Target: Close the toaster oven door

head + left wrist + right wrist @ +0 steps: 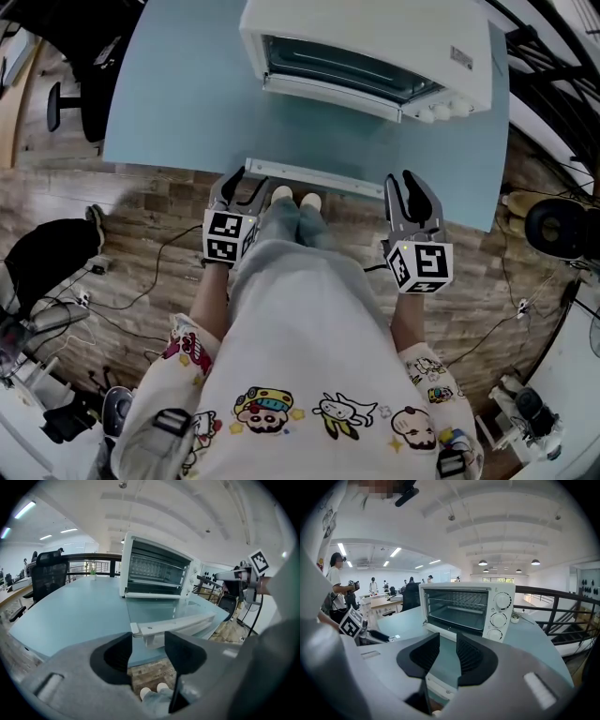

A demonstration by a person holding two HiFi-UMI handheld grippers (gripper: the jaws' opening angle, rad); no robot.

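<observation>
Pale blue table [159, 103] fills the upper frame, with the white toaster oven [375, 37] at top centre. Its door [323, 141] lies flat open, handle [314, 176] at the near edge. Left gripper [246, 183] gapes wide at the handle's left end (gripping nothing yet). Right gripper [405, 180], parted, is empty at centre right. Best bet, I'd say: hook under the bar and swing it up evenly until it seats.
</observation>
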